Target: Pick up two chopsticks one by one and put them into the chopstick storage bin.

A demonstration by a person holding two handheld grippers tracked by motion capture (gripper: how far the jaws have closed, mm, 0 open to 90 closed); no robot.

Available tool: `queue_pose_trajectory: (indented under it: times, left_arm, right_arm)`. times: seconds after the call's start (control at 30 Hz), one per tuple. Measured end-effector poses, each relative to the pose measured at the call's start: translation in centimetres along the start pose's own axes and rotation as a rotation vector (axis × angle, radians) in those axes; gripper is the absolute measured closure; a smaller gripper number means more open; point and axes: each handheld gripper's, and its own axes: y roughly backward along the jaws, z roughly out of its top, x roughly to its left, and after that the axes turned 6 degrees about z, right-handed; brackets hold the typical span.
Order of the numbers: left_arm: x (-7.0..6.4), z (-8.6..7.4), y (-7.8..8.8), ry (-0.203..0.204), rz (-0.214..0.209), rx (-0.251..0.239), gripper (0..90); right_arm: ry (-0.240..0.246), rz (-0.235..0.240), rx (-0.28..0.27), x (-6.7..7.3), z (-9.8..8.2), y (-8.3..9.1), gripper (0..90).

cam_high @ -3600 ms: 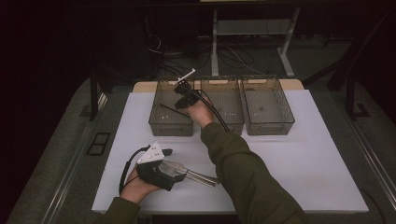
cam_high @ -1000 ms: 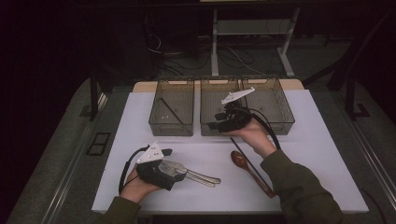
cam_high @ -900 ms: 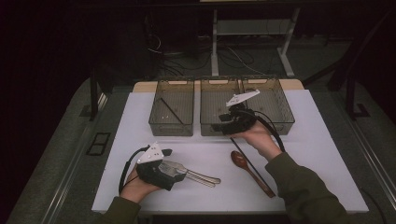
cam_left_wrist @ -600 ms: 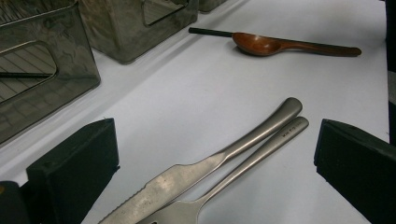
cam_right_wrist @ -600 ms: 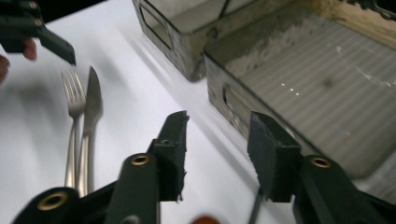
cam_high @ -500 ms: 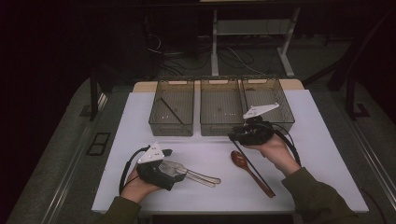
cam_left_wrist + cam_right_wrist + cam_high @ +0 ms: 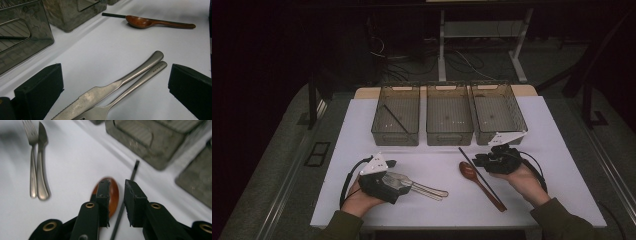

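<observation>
A brown wooden spoon and a black chopstick lie side by side on the white table. My right gripper hovers low at their right. Its jaws have just been closing to a narrow gap and grip nothing. In the right gripper view the spoon's bowl and the chopstick show under that gripper. My left gripper rests at the front left, jaws wide open. A steel knife and fork lie between them, untouched.
Three clear bins stand in a row at the back: left bin, middle bin, right bin. A second black chopstick lies in the left bin. Dark floor, cables and a desk frame lie beyond the table.
My right hand has come from over the middle bin rightward and down to the table beside the spoon, and its jaws have narrowed. The left hand has kept still.
</observation>
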Motion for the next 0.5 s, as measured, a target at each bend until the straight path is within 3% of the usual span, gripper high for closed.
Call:
queue_pose_trajectory:
  times: [0.27,0.5]
  left_arm:
    - [0.0,0.0,-0.1,0.004,0.008,-0.002,0.0]
    - [-0.2,-0.1,-0.3,0.001,0.009,0.006,0.0]
  right_arm:
    - [-0.047,-0.014,0.023,-0.5,-2.7,1.0,76.6]
    - [-0.064,-0.004,0.054,-0.1,-4.5,0.9,77.9]
